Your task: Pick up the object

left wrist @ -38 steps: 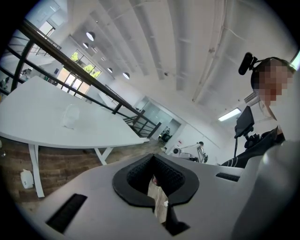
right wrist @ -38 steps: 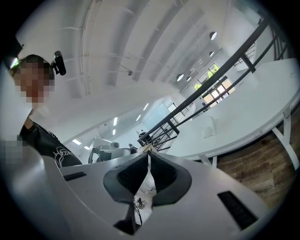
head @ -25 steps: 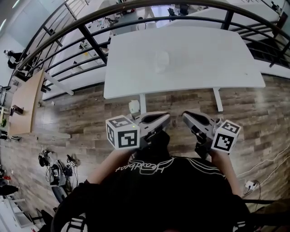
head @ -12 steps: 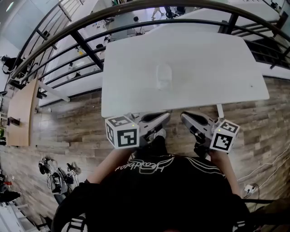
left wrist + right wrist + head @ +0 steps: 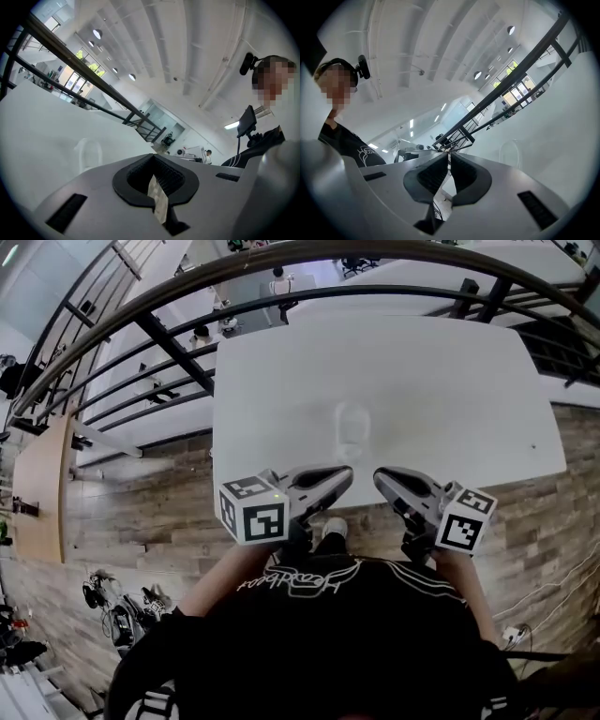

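A clear glass cup (image 5: 353, 427) stands on the white table (image 5: 450, 381), a little in from its near edge. It shows as a faint arch in the left gripper view (image 5: 89, 153) and in the right gripper view (image 5: 512, 153). My left gripper (image 5: 343, 475) is shut and empty, its tip at the table's front edge, just short of the cup and slightly left of it. My right gripper (image 5: 380, 477) is beside it, also shut with nothing held, slightly right of the cup. The jaws meet in both gripper views (image 5: 153, 161) (image 5: 449, 153).
A black railing (image 5: 178, 296) curves behind and to the left of the table, with a lower floor of desks beyond it. Wooden floor (image 5: 141, 512) lies below the table's near edge. The person's dark shirt (image 5: 319, 634) fills the bottom of the head view.
The table and cup have slid down the head view, so the cup now lies closer to both gripper tips. Both grippers stay shut, side by side.
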`<action>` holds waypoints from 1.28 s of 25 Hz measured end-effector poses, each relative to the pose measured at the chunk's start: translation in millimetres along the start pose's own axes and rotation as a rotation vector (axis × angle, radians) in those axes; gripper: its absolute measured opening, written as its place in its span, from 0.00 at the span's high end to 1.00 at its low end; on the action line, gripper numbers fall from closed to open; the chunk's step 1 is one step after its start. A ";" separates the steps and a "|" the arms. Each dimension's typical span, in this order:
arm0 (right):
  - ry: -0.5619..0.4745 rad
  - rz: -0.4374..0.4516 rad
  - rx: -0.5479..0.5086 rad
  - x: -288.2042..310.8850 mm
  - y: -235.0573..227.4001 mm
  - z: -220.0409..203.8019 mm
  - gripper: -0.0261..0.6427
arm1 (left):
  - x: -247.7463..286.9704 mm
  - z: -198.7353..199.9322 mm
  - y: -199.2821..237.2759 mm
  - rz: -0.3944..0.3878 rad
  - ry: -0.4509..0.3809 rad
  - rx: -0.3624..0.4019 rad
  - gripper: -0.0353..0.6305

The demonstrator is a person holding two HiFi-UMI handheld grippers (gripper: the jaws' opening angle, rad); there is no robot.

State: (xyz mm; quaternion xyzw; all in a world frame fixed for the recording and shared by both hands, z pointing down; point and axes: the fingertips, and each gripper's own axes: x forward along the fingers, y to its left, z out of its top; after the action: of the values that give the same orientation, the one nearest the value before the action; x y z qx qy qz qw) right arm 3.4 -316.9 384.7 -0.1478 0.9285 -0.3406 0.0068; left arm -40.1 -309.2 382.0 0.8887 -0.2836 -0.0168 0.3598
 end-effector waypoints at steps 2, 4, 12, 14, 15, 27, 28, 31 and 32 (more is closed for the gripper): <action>0.005 0.000 0.005 16.2 -14.2 6.2 0.92 | 3.6 9.3 20.5 0.005 0.004 0.000 0.94; 0.009 -0.003 0.012 27.7 -25.7 8.9 0.92 | 5.6 14.1 37.6 0.013 0.011 -0.005 0.94; 0.008 -0.031 0.050 50.6 -61.4 8.4 0.92 | 15.5 20.8 92.4 0.048 0.039 0.011 0.94; 0.005 -0.039 0.058 53.5 -65.7 5.3 0.92 | 17.3 16.9 101.0 0.050 0.053 0.013 0.93; 0.003 -0.043 0.062 54.9 -69.1 6.5 0.92 | 19.5 17.0 106.8 0.057 0.061 0.015 0.93; -0.019 -0.106 0.113 62.7 -120.2 18.7 0.92 | 54.8 15.5 189.3 0.141 0.173 0.017 0.71; -0.021 -0.110 0.117 63.9 -126.1 20.8 0.92 | 58.6 14.8 198.7 0.151 0.186 0.015 0.71; -0.025 -0.125 0.134 74.0 -152.4 31.3 0.92 | 72.3 17.0 235.0 0.181 0.226 -0.002 0.71; -0.027 -0.131 0.141 77.9 -159.7 33.4 0.92 | 75.2 16.7 246.1 0.190 0.240 -0.012 0.71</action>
State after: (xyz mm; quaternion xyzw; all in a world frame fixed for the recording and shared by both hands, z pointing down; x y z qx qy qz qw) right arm -24.1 -475.4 467.2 -0.2118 0.8904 -0.4029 0.0077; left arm -102.1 -501.4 542.4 0.8514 -0.3211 0.1222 0.3964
